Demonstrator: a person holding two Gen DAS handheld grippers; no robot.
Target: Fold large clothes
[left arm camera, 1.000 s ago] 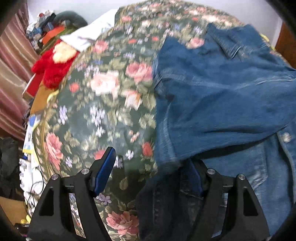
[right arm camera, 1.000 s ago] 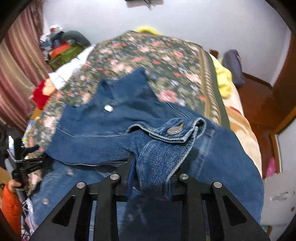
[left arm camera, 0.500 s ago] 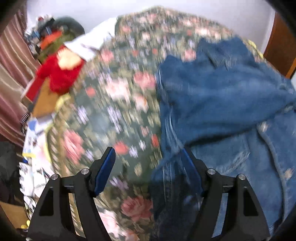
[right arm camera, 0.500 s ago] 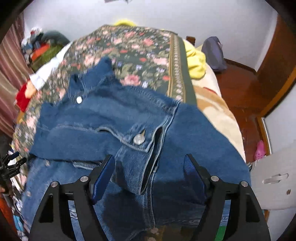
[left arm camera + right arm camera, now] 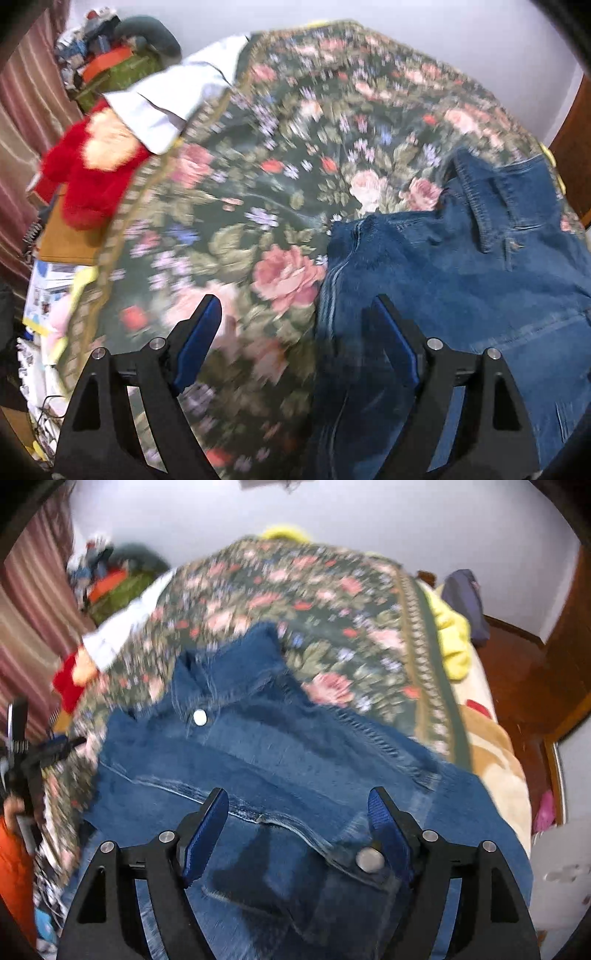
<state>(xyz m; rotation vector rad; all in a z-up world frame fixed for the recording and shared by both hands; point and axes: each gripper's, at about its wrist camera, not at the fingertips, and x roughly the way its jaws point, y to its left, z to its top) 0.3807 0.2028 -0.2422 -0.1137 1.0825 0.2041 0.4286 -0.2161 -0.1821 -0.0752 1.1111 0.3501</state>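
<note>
A blue denim jacket [image 5: 461, 280] lies on a floral bedspread [image 5: 280, 155], its sleeves folded across the body. In the right wrist view the jacket [image 5: 280, 760] fills the middle, with a sleeve cuff and metal button [image 5: 369, 859] near my right finger. My left gripper [image 5: 301, 339] is open and empty, over the jacket's left edge. My right gripper [image 5: 299, 830] is open and empty, just above the folded sleeve. The left gripper also shows at the far left of the right wrist view [image 5: 44, 753].
A red plush toy [image 5: 92, 170] and a white cloth [image 5: 177, 99] lie at the bed's left side, with clutter beyond. A yellow cloth [image 5: 450, 642] and dark bag [image 5: 465, 602] sit at the right. Wooden floor [image 5: 517, 686] runs along the bed's right edge.
My right gripper opened and let go of the sleeve cuff, which now lies on the jacket. My left gripper released the jacket's edge and pulled back and left.
</note>
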